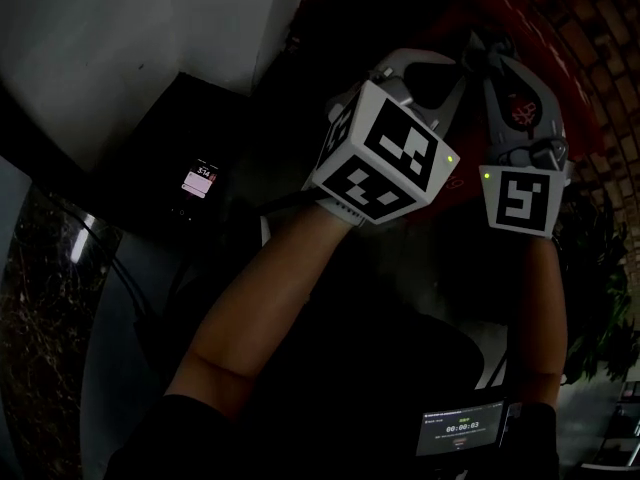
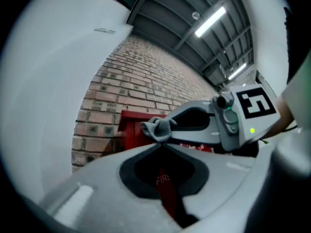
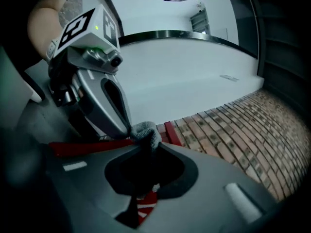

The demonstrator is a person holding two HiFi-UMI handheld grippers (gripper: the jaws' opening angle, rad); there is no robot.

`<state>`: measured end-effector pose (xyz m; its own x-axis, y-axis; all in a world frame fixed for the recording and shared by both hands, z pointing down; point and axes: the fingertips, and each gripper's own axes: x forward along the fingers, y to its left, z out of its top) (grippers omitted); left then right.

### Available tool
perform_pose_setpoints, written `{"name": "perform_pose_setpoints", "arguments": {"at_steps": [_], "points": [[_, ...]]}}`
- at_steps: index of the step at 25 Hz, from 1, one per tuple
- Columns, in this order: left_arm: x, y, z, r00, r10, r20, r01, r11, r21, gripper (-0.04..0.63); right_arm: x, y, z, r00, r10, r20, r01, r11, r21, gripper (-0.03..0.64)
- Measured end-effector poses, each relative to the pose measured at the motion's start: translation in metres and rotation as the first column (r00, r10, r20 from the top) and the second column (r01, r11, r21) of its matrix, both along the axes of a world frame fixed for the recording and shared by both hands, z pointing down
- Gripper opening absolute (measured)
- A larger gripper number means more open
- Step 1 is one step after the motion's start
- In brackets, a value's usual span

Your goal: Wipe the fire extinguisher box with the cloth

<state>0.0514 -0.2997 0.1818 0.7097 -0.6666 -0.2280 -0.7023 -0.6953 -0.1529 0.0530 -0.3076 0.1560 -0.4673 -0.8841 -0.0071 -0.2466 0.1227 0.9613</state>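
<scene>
The red fire extinguisher box (image 2: 127, 128) hangs on a brick wall, and its red edge (image 3: 87, 147) runs behind both grippers. A small grey cloth (image 2: 158, 128) is bunched where the two grippers' tips meet. My right gripper (image 3: 142, 148) is shut on the cloth (image 3: 146, 134), which hangs down dark between its jaws. My left gripper (image 2: 160, 142) is shut too, and its tips pinch the cloth's lower corner. "FIRE" print shows through its jaw gap. In the dim head view the left gripper (image 1: 455, 63) and right gripper (image 1: 490, 53) are raised side by side.
A brick wall (image 2: 141, 76) surrounds the box, and a white wall (image 2: 53, 76) stands to its left. Strip lights (image 2: 210, 22) hang from the ceiling. A dark stand with a lit screen (image 1: 198, 181) sits low at the left, a plant (image 1: 600, 298) at the right.
</scene>
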Motion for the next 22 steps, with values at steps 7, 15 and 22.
{"name": "perform_pose_setpoints", "arguments": {"at_steps": [7,15,22], "points": [[-0.011,0.009,-0.014,0.998,-0.008,-0.060,0.009,1.000,0.020,0.003,-0.015,-0.016,-0.016,0.999,0.042,-0.034,-0.040,0.999,0.036,0.029],[-0.002,0.012,-0.006,0.999,0.000,-0.048,0.000,1.000,0.001,0.003,-0.009,-0.019,-0.021,0.993,0.097,-0.060,-0.093,0.994,0.057,0.029],[0.022,0.012,0.003,0.999,0.035,-0.033,-0.035,0.999,-0.018,0.003,0.029,-0.024,-0.013,0.992,0.124,-0.033,-0.123,0.992,0.036,0.029]]}}
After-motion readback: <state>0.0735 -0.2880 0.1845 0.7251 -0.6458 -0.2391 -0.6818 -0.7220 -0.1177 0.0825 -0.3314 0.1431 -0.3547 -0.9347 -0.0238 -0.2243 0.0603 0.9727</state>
